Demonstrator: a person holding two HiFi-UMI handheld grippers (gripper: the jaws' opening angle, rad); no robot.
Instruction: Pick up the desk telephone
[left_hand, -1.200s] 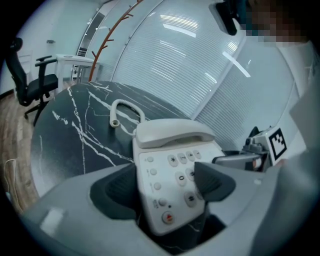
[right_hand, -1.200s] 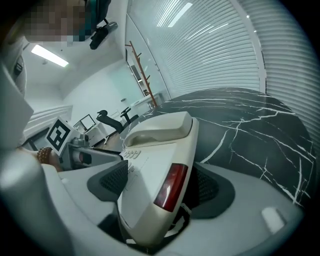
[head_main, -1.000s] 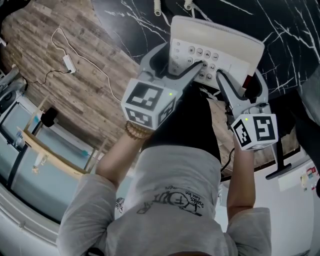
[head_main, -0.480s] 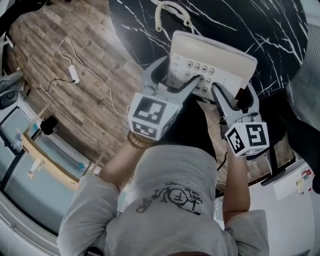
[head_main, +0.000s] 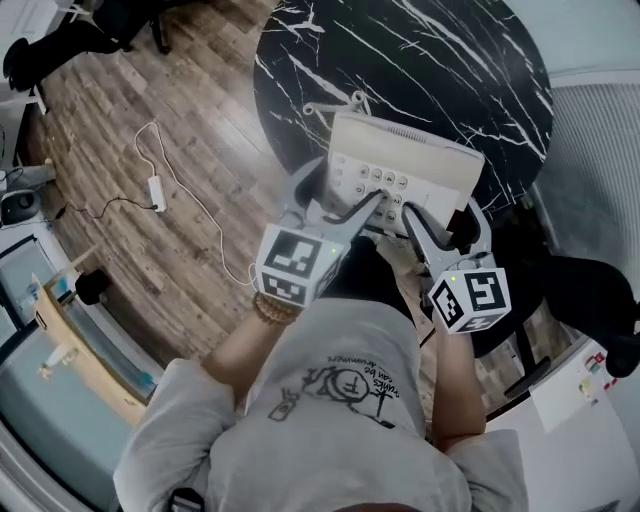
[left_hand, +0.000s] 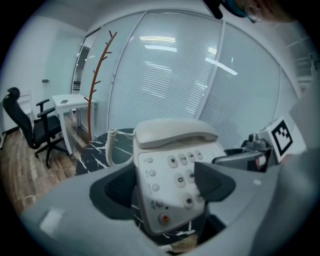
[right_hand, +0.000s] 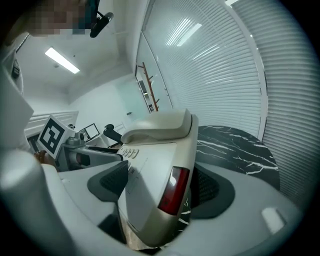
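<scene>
Head view: bright, even indoor light, no hard shadows, cool washed tint. Black marble table (head_main: 450, 60) has a soft sheen, veins crisp. Wide-angle bends the edges; shirt (head_main: 340, 400) at btm is soft. Both gripper views: heavy fisheye, dark vignette in corners, blinds (right_hand: 225, 65) bowed. Left gripper view: strip-light glare on glass wall (left_hand: 165, 47); left claw (left_hand: 167, 186) v. close to lens, blurry, shaded; telephone (left_hand: 175, 150) keys sharp. Right gripper view: ceiling light (right_hand: 62, 60) blown out; right claw (right_hand: 160, 186) out of focus; highlight on telephone's red window (right_hand: 173, 194).

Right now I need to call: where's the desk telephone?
In the head view's centre, left claw and right claw grip the desk telephone at the marble table's edge.
</scene>
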